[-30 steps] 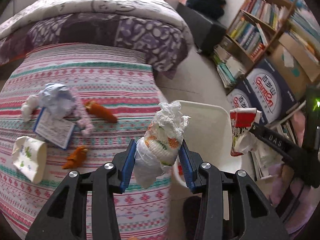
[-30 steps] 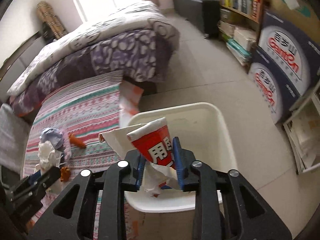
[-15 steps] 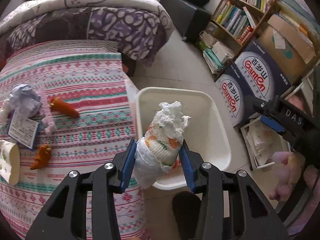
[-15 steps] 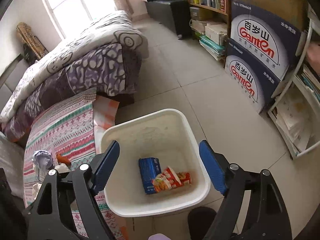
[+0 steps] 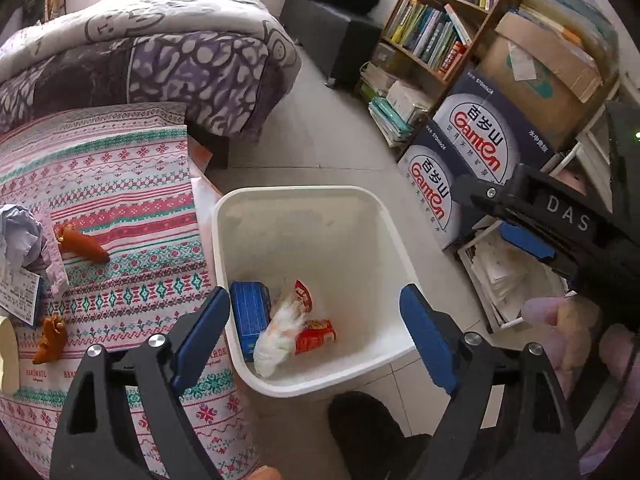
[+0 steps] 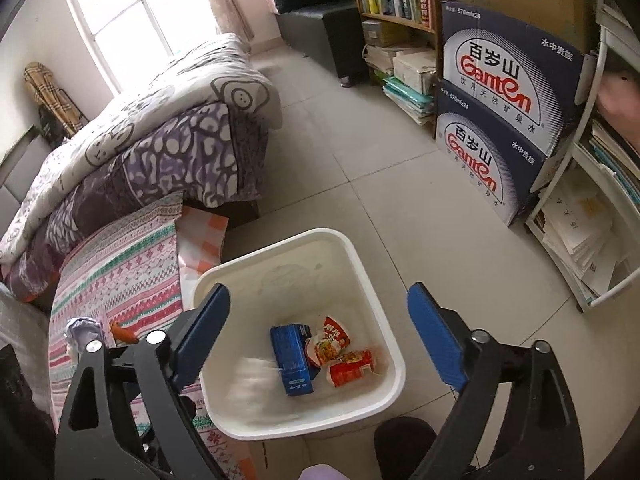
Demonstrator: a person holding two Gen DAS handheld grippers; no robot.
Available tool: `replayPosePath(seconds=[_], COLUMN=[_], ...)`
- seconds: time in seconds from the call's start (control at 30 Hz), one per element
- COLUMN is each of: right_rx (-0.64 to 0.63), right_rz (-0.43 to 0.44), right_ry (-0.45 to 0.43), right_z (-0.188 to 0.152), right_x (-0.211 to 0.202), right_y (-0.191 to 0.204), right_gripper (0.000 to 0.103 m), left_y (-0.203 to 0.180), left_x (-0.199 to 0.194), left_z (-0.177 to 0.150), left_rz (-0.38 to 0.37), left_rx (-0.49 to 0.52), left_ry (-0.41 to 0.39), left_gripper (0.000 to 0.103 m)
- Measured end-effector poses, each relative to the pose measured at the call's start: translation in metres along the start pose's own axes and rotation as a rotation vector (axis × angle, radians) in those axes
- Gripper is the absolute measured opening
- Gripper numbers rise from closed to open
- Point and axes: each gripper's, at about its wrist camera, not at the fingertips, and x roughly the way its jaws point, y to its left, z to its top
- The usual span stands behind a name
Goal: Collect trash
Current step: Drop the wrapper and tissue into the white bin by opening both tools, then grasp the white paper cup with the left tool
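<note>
Left wrist view: left gripper [image 5: 316, 334] is hanging spread wide over the white bin [image 5: 296, 200]; a white wad [image 5: 278, 338], blue carton [image 5: 250, 314] and two red wrappers are lying inside. Two orange scraps [image 5: 82, 242] are waiting at nine o'clock on the bedspread [image 5: 120, 184].

Right wrist view: right gripper [image 6: 318, 338] is also gaping, empty, above the bin [image 6: 276, 248]; two water boxes [image 6: 508, 80] are standing at two o'clock.

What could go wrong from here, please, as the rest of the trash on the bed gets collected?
1. The white bin stands tight against the striped bedspread; reaching back with the open left gripper could knock it.
2. The orange scraps are small and lie flat, so the jaws may pinch fabric as well.
3. The crumpled paper sits at the view's edge and is easily missed.
</note>
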Motion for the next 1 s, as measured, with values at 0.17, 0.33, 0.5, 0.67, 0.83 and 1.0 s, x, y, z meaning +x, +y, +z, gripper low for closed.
replayPosePath(seconds=[0.17, 0.33, 0.5, 0.67, 0.83, 1.0], right_rx=[-0.012, -0.039, -0.061, -0.062, -0.091, -0.143], right_rz=[0.026, 0.058, 0.076, 0.099, 0.122, 0.139], right_ry=[0.028, 0.086, 0.137, 0.176, 0.194, 0.212], right_z=[-0.005, -0.015, -0.024, -0.029, -0.037, -0.049], right_x=[0.004, 0.012, 0.02, 0.026, 0.029, 0.032], right_y=[0.012, 0.03, 0.044, 0.057, 0.076, 0.103], right_gripper=[0.091, 0.094, 0.094, 0.094, 0.094, 0.094], left_y=[0.019, 0.05, 0.088, 0.133, 0.175, 0.218], left_x=[-0.001, -0.006, -0.004, -0.016, -0.05, -0.081], left_z=[-0.002, -0.006, -0.011, -0.018, -0.023, -0.036], left_rz=[0.057, 0.163, 0.316, 0.395, 0.468, 0.561], left_rx=[-0.045, -0.104, -0.131, -0.213, -0.33, -0.49], left_ry=[0.026, 0.065, 0.166, 0.201, 0.135, 0.068], left_gripper=[0.084, 0.084, 0.084, 0.084, 0.084, 0.084])
